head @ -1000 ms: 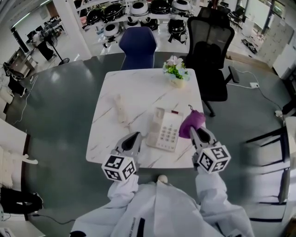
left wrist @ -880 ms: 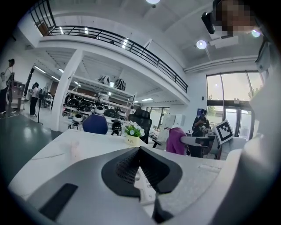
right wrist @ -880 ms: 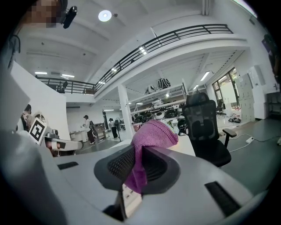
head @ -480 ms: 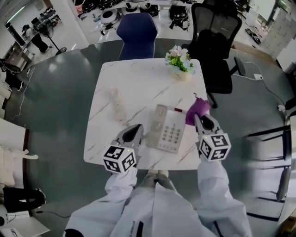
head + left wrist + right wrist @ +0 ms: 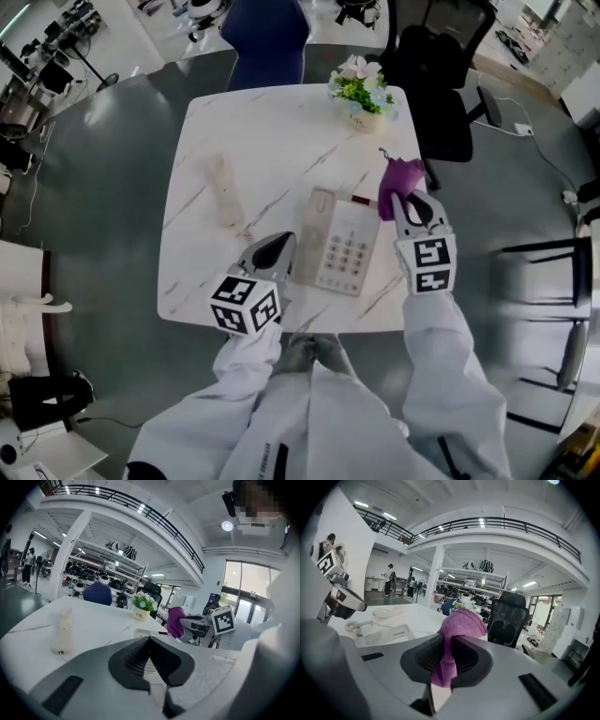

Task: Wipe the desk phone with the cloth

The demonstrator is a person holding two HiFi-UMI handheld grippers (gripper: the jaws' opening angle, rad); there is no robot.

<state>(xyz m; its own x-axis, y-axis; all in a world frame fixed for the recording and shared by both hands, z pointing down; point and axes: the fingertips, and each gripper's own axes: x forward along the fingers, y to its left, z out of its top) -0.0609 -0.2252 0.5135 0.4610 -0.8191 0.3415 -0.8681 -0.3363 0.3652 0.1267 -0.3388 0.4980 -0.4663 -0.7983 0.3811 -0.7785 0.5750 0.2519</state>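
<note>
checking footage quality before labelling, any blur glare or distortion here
Head view: wide-angle bowing of the table edges, and the dark frame at the right is smeared. Left gripper view: fisheye, dark corners, a ceiling lamp flares. Right gripper view: fisheye bends the railing; the cloth is sharp.

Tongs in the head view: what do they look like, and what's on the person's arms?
Both the left tongs and right tongs are grey with black ridged pads. Each carries a white cube of black squares. The sleeves are white.
</note>
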